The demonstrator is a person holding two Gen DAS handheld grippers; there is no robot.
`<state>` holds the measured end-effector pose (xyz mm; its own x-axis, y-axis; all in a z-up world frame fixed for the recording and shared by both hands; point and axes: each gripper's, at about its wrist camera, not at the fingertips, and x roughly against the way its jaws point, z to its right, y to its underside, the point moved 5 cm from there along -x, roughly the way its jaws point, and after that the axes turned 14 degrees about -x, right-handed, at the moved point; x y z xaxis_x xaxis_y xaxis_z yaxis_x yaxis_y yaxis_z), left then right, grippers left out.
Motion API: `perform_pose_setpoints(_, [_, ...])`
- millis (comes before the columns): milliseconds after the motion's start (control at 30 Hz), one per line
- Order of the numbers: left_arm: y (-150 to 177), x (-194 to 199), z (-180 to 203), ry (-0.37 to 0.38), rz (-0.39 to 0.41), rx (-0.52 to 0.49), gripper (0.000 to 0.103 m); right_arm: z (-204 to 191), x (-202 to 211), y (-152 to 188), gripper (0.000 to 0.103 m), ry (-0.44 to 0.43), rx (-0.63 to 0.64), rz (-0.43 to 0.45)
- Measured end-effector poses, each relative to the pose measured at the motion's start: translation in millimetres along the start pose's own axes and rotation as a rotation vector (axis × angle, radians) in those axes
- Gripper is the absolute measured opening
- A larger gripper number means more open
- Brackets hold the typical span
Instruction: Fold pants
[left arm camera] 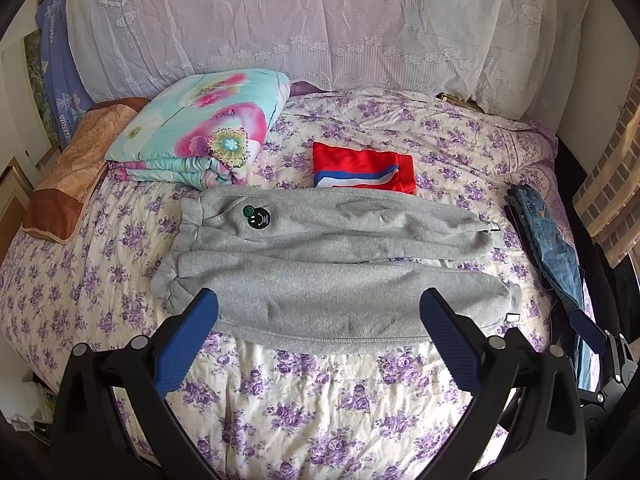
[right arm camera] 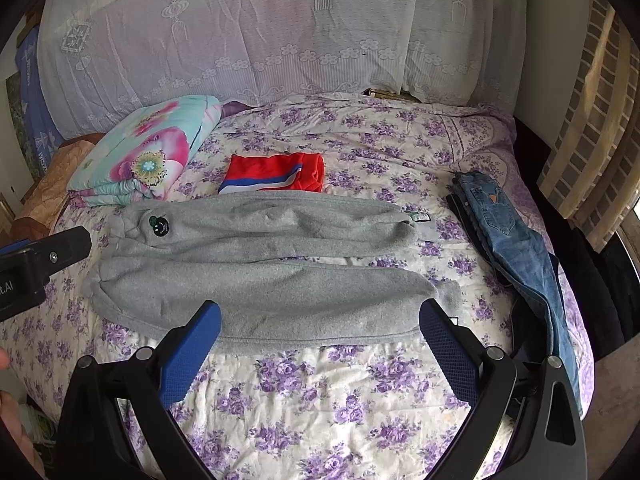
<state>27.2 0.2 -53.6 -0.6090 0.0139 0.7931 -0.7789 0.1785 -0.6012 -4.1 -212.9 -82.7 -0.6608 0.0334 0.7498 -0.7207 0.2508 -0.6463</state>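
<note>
Grey sweatpants [left arm camera: 320,264] lie flat across the flowered bed, waistband at the left with a dark smiley patch [left arm camera: 256,215], both legs running right to the cuffs. They also show in the right wrist view [right arm camera: 260,272]. My left gripper [left arm camera: 318,300] is open and empty, hovering over the near edge of the pants. My right gripper [right arm camera: 320,312] is open and empty, also over the near leg. The left gripper's body shows at the left edge of the right wrist view [right arm camera: 36,264].
Folded red shorts with blue and white stripes [left arm camera: 362,168] lie behind the pants. A folded floral quilt [left arm camera: 204,128] sits at back left. Blue jeans [right arm camera: 516,240] lie along the bed's right edge. A lace-covered headboard [left arm camera: 320,24] stands behind.
</note>
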Motion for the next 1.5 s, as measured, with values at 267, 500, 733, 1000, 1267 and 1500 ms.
perform_pose_setpoints(267, [2.2, -1.3, 0.3, 0.002, -0.004, 0.000, 0.098, 0.5, -1.3, -0.5, 0.099, 0.005, 0.004, -0.005])
perform_pose_setpoints(500, [4.9, -4.2, 1.5, 0.008, -0.011, -0.002, 0.098, 0.3, -4.7, 0.3, 0.099, 0.010, -0.009, -0.001])
perform_pose_setpoints(733, [3.7, -5.0, 2.0, 0.009, -0.014, 0.000, 0.098, 1.0, -6.2, 0.7, 0.099, 0.009, -0.006, -0.001])
perform_pose_setpoints(1000, [2.9, -6.9, 2.3, 0.010, -0.016, -0.002, 0.098, 0.5, -5.9, 0.9, 0.099, 0.010, -0.009, 0.000])
perform_pose_setpoints(1267, [1.9, -8.4, 4.0, 0.014, -0.017, 0.001, 0.098, 0.8, -6.4, 0.9, 0.099, 0.009, -0.008, 0.000])
perform_pose_setpoints(1500, [1.9, -8.9, 4.4, 0.014, -0.020, 0.002, 0.098, 0.0, -6.3, 0.3, 0.099, 0.009, -0.007, -0.003])
